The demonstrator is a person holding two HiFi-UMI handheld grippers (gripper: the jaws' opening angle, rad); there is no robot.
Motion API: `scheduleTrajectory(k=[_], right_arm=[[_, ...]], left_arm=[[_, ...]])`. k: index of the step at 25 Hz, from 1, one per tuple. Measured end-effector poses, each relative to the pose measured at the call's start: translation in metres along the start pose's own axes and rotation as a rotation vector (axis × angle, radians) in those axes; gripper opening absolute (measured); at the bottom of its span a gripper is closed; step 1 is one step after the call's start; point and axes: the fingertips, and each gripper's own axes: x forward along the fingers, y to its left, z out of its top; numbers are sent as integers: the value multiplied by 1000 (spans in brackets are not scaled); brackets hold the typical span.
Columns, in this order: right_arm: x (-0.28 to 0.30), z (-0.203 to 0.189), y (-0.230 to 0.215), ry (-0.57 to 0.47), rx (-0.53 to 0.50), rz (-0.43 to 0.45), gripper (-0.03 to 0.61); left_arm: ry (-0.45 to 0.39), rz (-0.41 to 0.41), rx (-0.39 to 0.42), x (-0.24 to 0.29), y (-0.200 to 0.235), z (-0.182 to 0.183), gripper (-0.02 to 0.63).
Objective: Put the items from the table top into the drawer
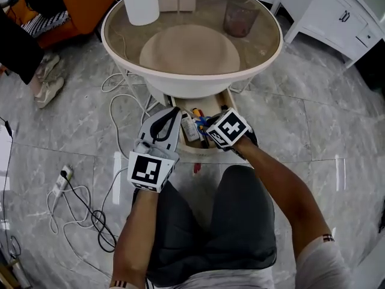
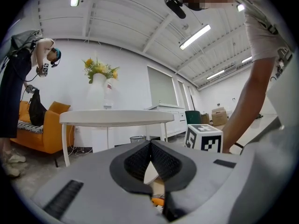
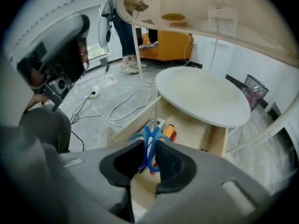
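Note:
My right gripper (image 3: 149, 149) is shut on a pair of blue-handled scissors (image 3: 150, 138), blades pointing down at the open wooden drawer (image 3: 198, 133) under the round table. In the head view this gripper (image 1: 212, 130) hangs over the drawer (image 1: 212, 104), its marker cube on top. A white bottle-like item (image 1: 190, 128) and an orange-tipped item (image 3: 169, 131) lie in the drawer. My left gripper (image 1: 175, 109) is at the drawer's left front, pointing level, its tips (image 2: 150, 146) together with nothing between them.
The glass table top (image 1: 264, 47) carries a white vase (image 1: 141, 2) with flowers (image 2: 99, 70). A waste bin (image 3: 254, 90) stands behind the table. Cables and a power strip (image 1: 60, 182) lie on the floor at left. A person stands by an orange sofa (image 2: 44, 125).

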Motion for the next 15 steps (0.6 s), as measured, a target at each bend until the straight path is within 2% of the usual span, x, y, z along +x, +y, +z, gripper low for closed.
scheduleTrajectory(k=[10,15], right_arm=[[31,-13,-3,91,47,-12,81],[43,-18,-2,124,32,-15,83]], left_arm=[[-24,20,-22,-8,3,8,0],[-20,28,-21,-14,5,6,0]])
